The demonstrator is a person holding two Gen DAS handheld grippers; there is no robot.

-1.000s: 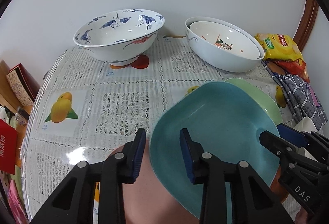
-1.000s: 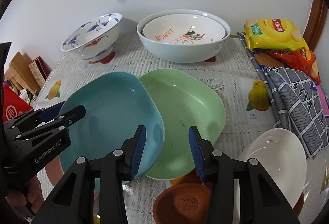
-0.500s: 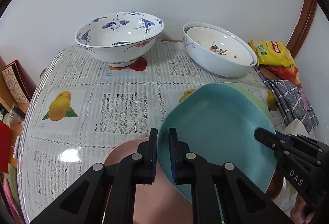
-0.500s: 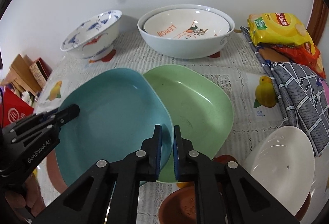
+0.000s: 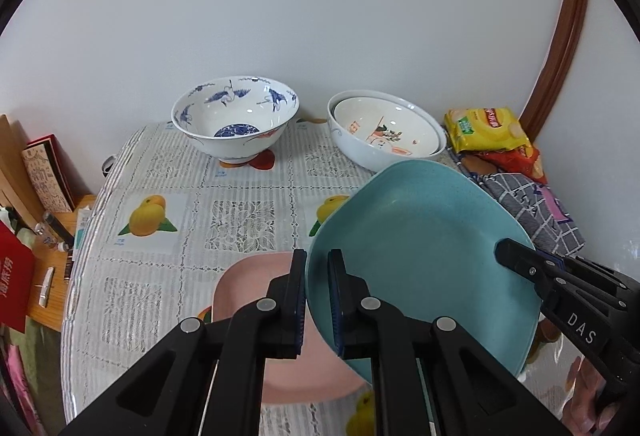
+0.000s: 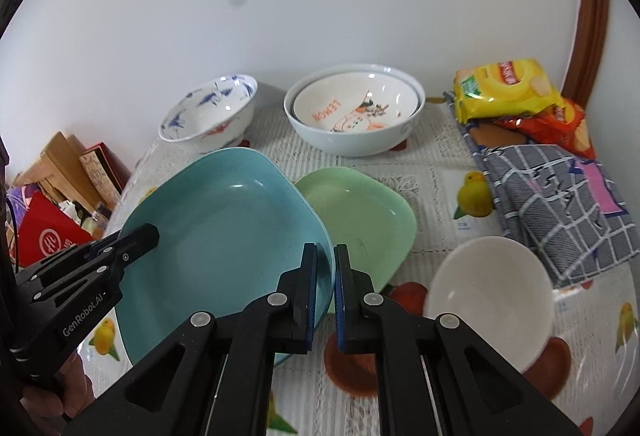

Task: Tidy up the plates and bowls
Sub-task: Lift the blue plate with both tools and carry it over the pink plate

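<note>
Both grippers hold the teal plate (image 5: pixel 424 256) by opposite rims, lifted above the table and tilted. My left gripper (image 5: pixel 317 300) is shut on its left rim; my right gripper (image 6: pixel 325 296) is shut on its right rim (image 6: pixel 224 236). A pink plate (image 5: pixel 256 276) lies on the table under the left gripper. A green plate (image 6: pixel 360 216) lies flat beside the teal one. A blue-and-white crane bowl (image 5: pixel 236 116) and two nested white bowls (image 5: pixel 386 134) stand at the back.
A small white bowl (image 6: pixel 492 292) and a brown saucer (image 6: pixel 352 364) sit at front right. A checked cloth (image 6: pixel 560 196) and snack bags (image 6: pixel 504 88) lie along the right side. Boxes and red packets (image 5: pixel 24 204) sit past the table's left edge.
Both grippers closed on the teal plate's rims, then lifted it off the pink plate and tilted it. Both cameras rose and pulled back.
</note>
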